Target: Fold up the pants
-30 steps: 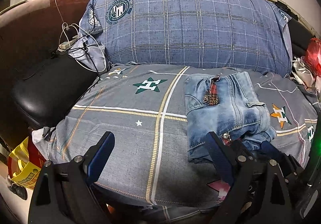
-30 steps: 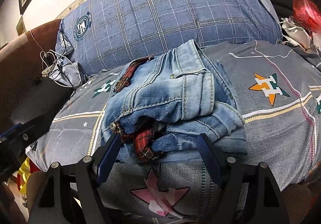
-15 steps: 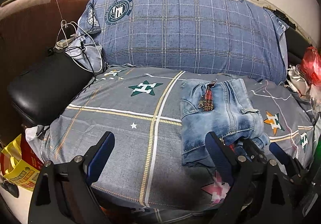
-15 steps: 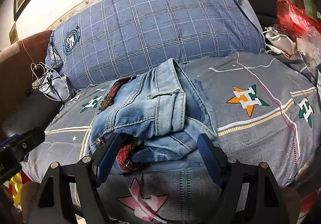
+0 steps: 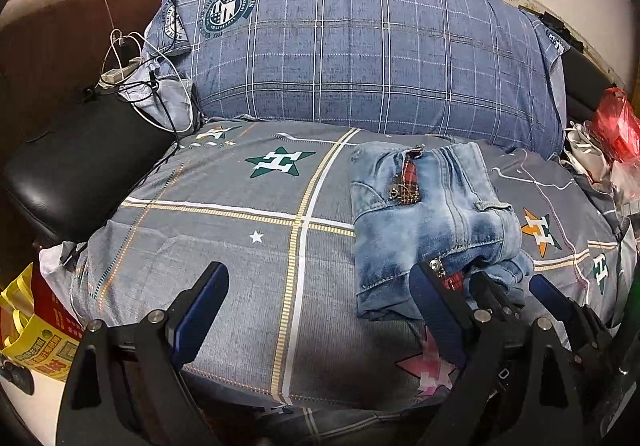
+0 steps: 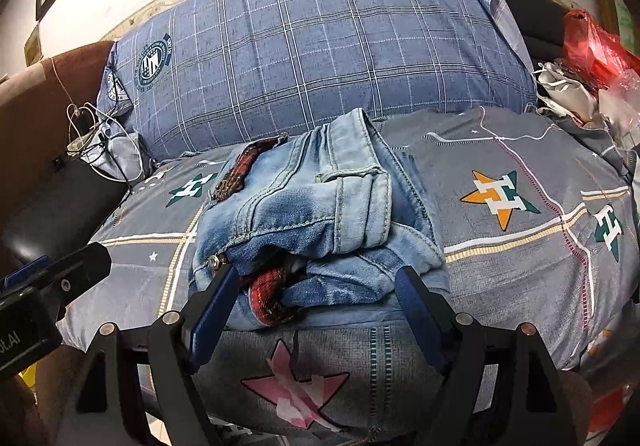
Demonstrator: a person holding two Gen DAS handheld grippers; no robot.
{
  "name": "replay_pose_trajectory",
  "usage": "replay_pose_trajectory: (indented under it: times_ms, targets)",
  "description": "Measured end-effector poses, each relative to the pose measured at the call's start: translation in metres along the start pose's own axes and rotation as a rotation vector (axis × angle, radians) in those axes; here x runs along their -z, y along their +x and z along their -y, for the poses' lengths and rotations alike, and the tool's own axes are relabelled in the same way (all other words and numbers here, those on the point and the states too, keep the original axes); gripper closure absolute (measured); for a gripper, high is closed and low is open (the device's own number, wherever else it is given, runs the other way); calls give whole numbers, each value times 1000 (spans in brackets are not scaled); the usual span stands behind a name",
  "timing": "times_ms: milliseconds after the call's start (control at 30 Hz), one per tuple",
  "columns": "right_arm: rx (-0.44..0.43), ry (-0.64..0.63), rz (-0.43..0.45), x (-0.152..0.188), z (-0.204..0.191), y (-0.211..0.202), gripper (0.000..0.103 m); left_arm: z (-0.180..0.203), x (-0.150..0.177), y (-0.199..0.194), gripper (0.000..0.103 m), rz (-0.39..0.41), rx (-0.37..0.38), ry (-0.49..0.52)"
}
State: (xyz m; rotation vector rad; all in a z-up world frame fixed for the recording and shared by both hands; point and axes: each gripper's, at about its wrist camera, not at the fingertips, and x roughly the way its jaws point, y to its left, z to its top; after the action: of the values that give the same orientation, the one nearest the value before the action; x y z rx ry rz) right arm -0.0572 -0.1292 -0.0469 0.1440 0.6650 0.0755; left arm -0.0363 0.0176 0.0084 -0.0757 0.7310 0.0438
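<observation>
In the left wrist view, the left gripper hovers low over the near edge of a grey bedspread printed with stars, its two blue-padded fingers spread wide with nothing between them. The jeans lie folded into a compact bundle on the bedspread, to the right of the crossing cream stripes, with a red plaid lining showing at the fly and at the near open end. The right finger of the left gripper overlaps the bundle's near corner in the picture; whether it touches the denim cannot be told. Just beyond it the right gripper comes in from the right, close against the near edge of the bundle. A large blue plaid pillow stands behind the bedspread, white cables trail over a black cushion at the left, and a yellow bag sits lower left. In the right wrist view, the right gripper is held with its jaws wide apart, one finger at each side of the bundle's near end, gripping nothing. The jeans rest stacked in layers, waistband and pocket uppermost. A red plastic bag lies at the far right, and part of the left gripper shows at the left edge.
</observation>
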Motion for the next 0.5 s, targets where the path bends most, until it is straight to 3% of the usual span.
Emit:
replay_pose_trajectory:
  times_ms: [500]
  targets:
    - [4,10,-20,2,2,6,18,4,2,8,12,-39,-1,16]
